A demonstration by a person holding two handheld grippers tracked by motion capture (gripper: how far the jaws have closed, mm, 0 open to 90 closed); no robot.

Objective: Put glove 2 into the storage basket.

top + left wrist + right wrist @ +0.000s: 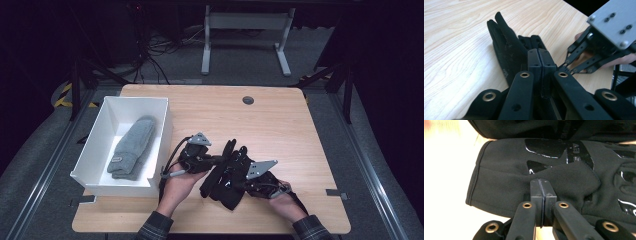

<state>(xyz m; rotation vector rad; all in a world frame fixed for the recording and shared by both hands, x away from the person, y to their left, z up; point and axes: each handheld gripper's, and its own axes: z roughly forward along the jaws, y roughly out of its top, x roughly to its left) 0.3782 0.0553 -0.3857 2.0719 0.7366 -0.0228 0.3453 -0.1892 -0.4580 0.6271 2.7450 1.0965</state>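
pale wood table (280,125) fills the middle of the high view, a white box (165,120) with a grey mitten (132,147) at centre left. the black glove (227,175) lies lower centre, long axis slanting up-right, between both tools. left gripper (215,160) and right gripper (240,184) are each clamped on its fabric; the box lies leftward, nearer the left hand.

One black glove (227,175), one grey mitten (131,148), one white box (116,188), two tools.
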